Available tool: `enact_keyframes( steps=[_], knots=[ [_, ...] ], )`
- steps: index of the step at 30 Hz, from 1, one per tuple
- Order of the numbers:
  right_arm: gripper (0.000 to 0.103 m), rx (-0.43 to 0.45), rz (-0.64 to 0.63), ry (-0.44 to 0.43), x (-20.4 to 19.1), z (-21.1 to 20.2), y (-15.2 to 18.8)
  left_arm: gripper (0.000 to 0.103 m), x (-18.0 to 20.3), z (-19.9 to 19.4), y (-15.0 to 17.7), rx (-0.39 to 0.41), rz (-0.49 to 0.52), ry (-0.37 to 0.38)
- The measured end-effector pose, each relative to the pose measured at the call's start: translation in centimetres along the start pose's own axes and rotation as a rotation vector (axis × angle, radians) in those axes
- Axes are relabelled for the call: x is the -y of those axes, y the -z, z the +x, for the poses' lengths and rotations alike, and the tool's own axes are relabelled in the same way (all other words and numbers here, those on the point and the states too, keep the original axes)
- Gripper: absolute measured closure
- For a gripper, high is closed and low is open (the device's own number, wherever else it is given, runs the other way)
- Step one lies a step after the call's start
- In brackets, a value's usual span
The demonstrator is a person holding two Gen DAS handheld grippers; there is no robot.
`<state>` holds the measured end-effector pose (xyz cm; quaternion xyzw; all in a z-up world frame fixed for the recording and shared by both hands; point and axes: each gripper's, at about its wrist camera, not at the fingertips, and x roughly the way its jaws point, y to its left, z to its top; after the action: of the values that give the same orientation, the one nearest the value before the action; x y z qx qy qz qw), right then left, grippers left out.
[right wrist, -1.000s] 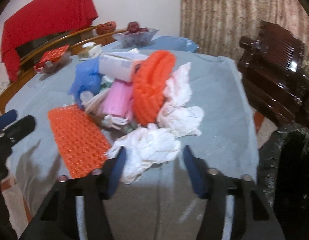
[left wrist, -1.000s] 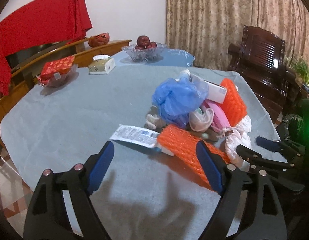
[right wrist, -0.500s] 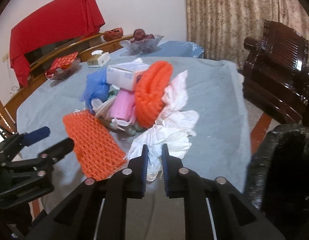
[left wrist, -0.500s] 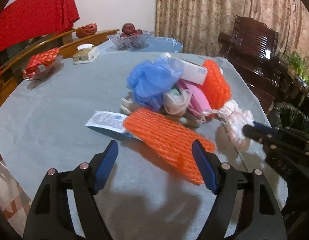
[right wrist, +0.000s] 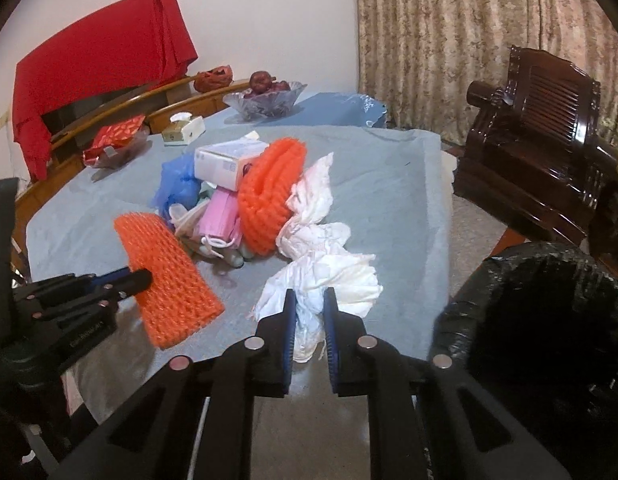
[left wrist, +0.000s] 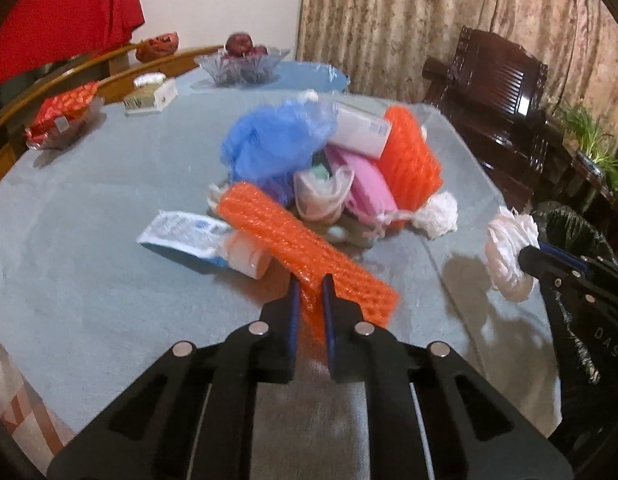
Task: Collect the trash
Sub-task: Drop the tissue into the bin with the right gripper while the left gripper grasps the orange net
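black bin (right wrist: 549, 320) beside table (right wrist: 389, 200); trash pile (right wrist: 245, 196) between.

We see an orange netted foam sleeve (left wrist: 309, 248), a white crumpled tissue (right wrist: 329, 280), a blue plastic bag (left wrist: 277, 140), a grey-blue table (left wrist: 89, 200), floral beige curtains (left wrist: 389, 20).

left wrist view: low over near table edge, faces across the grey-blue cloth-covered table (left wrist: 89, 216) toward the patterned beige curtain (left wrist: 409, 20) | right wrist view: same edge, further right, facing likewise | shared: the heap of mixed trash (left wrist: 321, 168) (right wrist: 245, 196), each seen close.
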<state>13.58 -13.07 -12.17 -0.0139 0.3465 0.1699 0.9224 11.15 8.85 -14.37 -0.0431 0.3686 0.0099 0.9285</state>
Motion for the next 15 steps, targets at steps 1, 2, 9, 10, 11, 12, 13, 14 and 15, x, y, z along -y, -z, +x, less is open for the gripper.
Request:
enact_keyframes(
  steps=[1, 2, 9, 10, 11, 12, 13, 14, 15],
  knots=[
    [0.089, 0.007, 0.005, 0.001, 0.2, -0.4, 0.0, 0.093, 0.1, -0.5, -0.2, 0.012, 0.001, -0.001],
    [0.089, 0.016, 0.01, 0.003, 0.3, -0.9, -0.1, 0.093, 0.2, -1.2, -0.6, 0.027, 0.002, 0.004],
    [0.089, 0.086, 0.038, 0.029, 1.8, -4.6, -0.5, 0.093, 3.0, -5.2, -2.0, 0.088, 0.053, 0.084],
    [0.089, 0.098, 0.046, 0.037, 2.3, -5.3, -0.5, 0.093, 3.6, -5.6, -2.3, 0.095, 0.064, 0.102],
    [0.089, 0.111, 0.055, 0.048, 2.8, -6.0, -0.5, 0.093, 4.2, -6.0, -2.4, 0.1, 0.074, 0.117],
    [0.089, 0.119, 0.061, 0.056, 3.2, -6.6, -0.5, 0.093, 5.2, -6.5, -2.6, 0.108, 0.091, 0.143],
    [0.089, 0.127, 0.07, 0.066, 3.6, -7.1, -0.5, 0.093, 5.9, -6.7, -2.7, 0.113, 0.103, 0.159],
    [0.089, 0.136, 0.082, 0.082, 4.3, -7.9, -0.3, 0.093, 6.7, -7.0, -2.7, 0.118, 0.115, 0.178],
    [0.089, 0.143, 0.091, 0.095, 5.0, -8.5, -0.2, 0.093, 7.5, -7.2, -2.9, 0.121, 0.128, 0.197]
  ],
)
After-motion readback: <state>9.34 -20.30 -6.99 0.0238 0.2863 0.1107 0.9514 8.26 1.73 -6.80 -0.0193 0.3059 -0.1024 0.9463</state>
